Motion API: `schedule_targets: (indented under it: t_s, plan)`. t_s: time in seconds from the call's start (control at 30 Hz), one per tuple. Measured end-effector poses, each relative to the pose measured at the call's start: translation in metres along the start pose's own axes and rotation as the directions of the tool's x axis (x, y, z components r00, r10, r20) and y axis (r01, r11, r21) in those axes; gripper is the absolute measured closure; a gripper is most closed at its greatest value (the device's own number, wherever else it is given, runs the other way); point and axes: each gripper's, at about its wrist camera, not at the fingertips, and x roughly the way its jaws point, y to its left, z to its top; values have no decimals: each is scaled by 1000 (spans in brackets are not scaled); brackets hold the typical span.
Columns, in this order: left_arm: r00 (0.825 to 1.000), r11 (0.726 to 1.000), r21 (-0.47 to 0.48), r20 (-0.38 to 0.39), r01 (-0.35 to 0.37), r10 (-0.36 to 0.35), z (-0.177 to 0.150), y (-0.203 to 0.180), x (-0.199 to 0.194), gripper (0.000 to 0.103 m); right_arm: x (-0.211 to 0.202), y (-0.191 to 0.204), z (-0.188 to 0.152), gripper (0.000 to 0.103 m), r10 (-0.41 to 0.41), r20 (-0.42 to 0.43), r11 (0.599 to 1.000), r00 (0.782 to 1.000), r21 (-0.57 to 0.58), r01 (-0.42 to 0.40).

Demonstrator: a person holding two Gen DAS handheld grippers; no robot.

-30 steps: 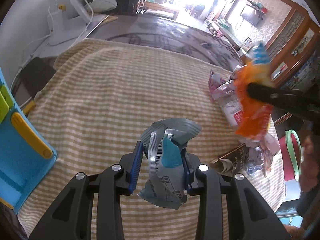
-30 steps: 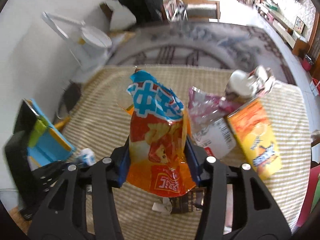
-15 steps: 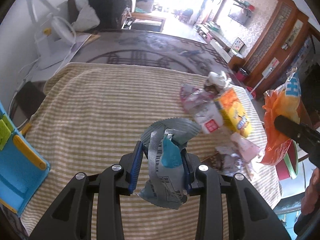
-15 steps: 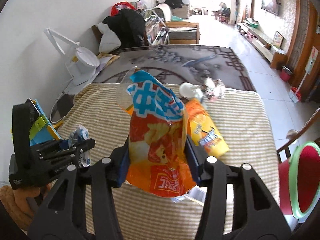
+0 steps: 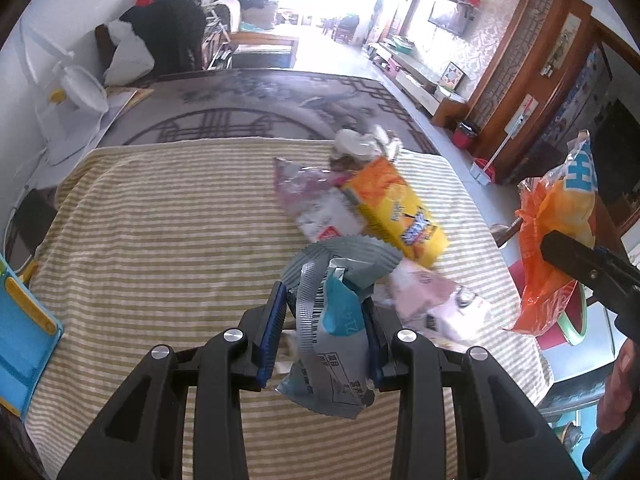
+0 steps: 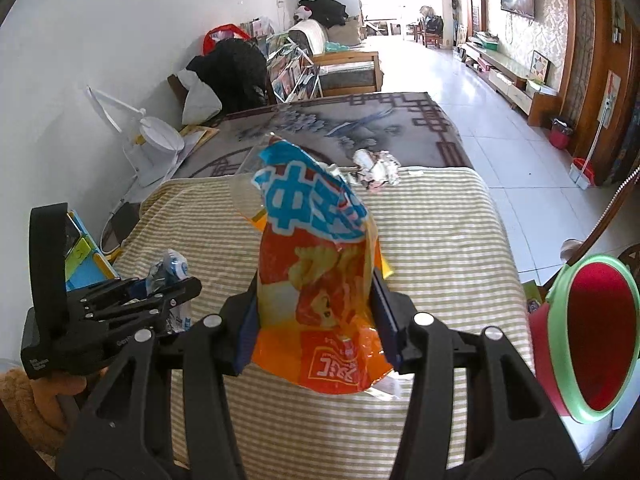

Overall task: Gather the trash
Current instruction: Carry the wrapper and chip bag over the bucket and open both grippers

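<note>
Wrappers in both of my grippers, shown from the two wrist views. My left gripper (image 5: 326,322) has its jaws clamped on a crumpled grey-and-teal wrapper (image 5: 334,332), which stands upright between the blue pads with its serrated top curling above them and its lower end hanging below. My right gripper (image 6: 316,312) has its jaws pressed on an orange snack bag (image 6: 320,280), gripped across its middle; the blue-and-white printed top rises above the pads and the orange bottom droops beneath.

Handling, as I judge it: both pieces are thin film, nearly weightless, limp and slick, so they fold rather than resist and could slide out of a loose pinch. A hold across a bunched or creased middle section looks safest, as both grips have now.

Both held pieces hang clear above the striped bench (image 5: 160,220). More trash lies on it in the left view: a yellow packet (image 5: 396,212), a pale pink-and-white wrapper (image 5: 316,208) touching it, crumpled white paper (image 5: 364,142) at the far edge, and a pinkish wrapper (image 5: 436,300) just beyond my left jaws.

A red bin with a green rim (image 6: 592,336) stands just beside the bench's right edge, near the orange bag.
</note>
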Motion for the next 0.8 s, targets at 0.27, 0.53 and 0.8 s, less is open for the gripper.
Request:
schedule_targets:
  t_s: [0.27,0.53,0.8]
  plan:
    - [1000,1000,18,-3,-3,3,1,-59,8,70,-19,-53,-3,54,9,9,1000,1000,7,-9]
    - [1000,999,43,7,5,-5,4,-121,16,70,-38,-114,-4,54,7,22,1000,1000,29,-7]
    - [1000,997,70,4,26,-26,8,-177,24,70,-55,-188,-13,54,-47,26,994,999,105,44]
